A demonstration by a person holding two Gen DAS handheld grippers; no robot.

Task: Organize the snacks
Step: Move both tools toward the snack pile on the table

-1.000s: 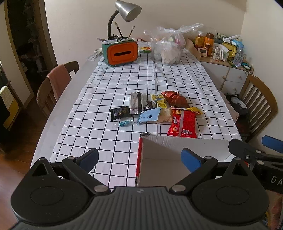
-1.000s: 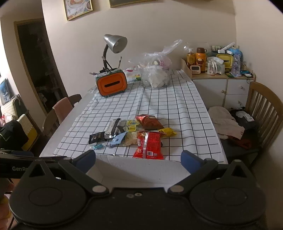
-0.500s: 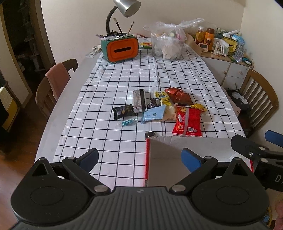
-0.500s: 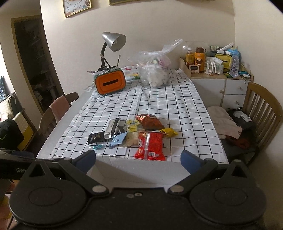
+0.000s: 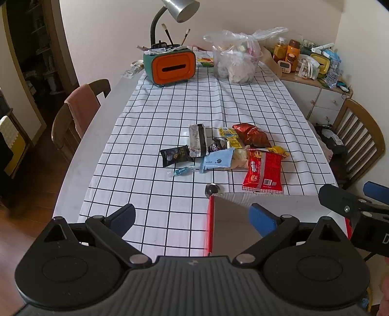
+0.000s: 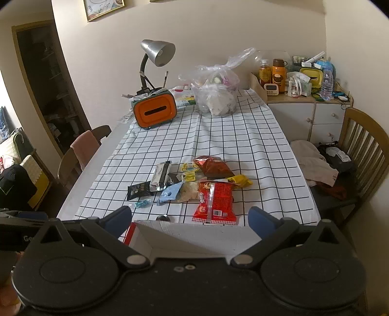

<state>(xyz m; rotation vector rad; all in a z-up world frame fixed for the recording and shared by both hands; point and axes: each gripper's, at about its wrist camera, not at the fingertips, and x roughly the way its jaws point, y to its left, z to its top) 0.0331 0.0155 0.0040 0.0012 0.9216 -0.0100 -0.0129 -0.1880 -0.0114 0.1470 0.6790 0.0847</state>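
A pile of snack packets lies mid-table on the checked cloth: a big red packet (image 5: 263,171) (image 6: 215,200), a dark red bag (image 5: 252,135), a silver-black pack (image 5: 198,139), a black packet (image 5: 175,155), a light blue packet (image 5: 217,160) and a small blue candy (image 5: 181,171). An open white box with red sides (image 5: 233,218) (image 6: 192,234) stands at the near table edge. My left gripper (image 5: 192,217) is open and empty, left of the box. My right gripper (image 6: 190,217) is open and empty, just above the box's near side.
An orange-fronted tissue box (image 5: 172,65) with a desk lamp (image 5: 181,9) and a clear plastic bag (image 5: 237,62) stand at the far end. Wooden chairs stand left (image 5: 80,114) and right (image 5: 359,136). A cluttered cabinet (image 6: 304,107) is at the back right.
Both grippers have moved a little forward and up; the snacks and box appear nearer. Nothing on the table has moved.
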